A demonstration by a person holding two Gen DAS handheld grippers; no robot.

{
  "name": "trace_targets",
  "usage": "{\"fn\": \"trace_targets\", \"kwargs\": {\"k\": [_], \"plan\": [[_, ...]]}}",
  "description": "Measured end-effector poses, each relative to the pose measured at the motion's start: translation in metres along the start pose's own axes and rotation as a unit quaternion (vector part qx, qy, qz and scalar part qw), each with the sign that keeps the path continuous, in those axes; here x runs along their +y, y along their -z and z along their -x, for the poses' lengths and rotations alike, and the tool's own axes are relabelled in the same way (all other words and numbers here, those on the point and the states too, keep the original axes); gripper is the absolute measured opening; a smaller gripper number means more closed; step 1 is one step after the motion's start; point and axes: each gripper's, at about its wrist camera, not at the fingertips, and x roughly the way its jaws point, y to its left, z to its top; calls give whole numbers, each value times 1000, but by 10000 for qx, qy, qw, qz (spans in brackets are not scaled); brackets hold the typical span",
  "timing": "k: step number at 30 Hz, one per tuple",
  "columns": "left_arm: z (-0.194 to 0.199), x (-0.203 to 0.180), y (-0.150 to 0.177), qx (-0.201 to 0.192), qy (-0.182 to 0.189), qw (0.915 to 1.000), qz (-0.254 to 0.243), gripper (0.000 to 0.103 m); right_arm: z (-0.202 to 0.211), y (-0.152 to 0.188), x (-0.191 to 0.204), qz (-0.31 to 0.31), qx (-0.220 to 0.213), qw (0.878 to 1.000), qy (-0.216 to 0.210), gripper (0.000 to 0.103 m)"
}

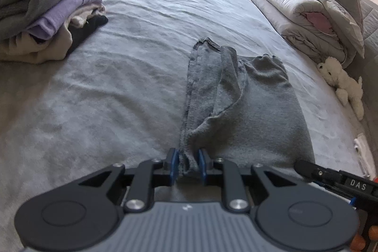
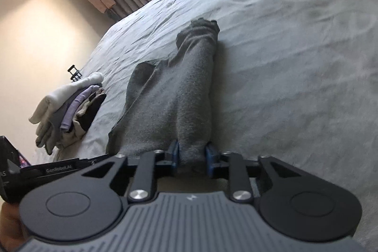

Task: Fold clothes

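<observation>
Blue pads of my left gripper (image 1: pixel 188 163) were pinched on a bunched edge of the grey knitted garment (image 1: pixel 257 119), right at its near hem. My right gripper (image 2: pixel 192 155) likewise had its blue pads clamped on a thick fold of the same garment (image 2: pixel 174 96), just beside the left one, whose black body showed at the edge of the right wrist view. From both grips the garment ran away across the pale grey bedsheet (image 1: pixel 141 77), lying partly folded lengthwise, with a narrow buttoned strip along its left side. Well left of the garment I saw a stack of folded clothes in cream, grey, lilac and black (image 1: pixel 47 4). Right of the garment sat a rolled grey quilt (image 1: pixel 304 15) and, nearer, a small white plush dog (image 1: pixel 342 84).
</observation>
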Motion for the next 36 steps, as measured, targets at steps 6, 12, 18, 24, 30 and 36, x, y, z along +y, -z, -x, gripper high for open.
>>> {"fn": "trace_targets", "kwargs": {"k": [6,12,18,24,30,36], "plan": [[2,7,0,564,738,9938,616,24,28,-12,14,532,-133,9980,329,21],[4,2,2,788,950,9911,507,41,30,-5,9,901,159,9927,789,21],[5,1,2,816,1145,9889,482,72,26,2,10,1333,350,9845,1086,28],[-2,-11,1,660,1033,9921,256,78,26,-1,7,1172,363,9871,1033,34],[-7,-32,3,570,963,9935,-220,73,24,1,8,1192,374,9865,1059,35],[-10,-31,3,499,856,9949,-208,49,23,1,7,1133,376,9875,1030,36]]}}
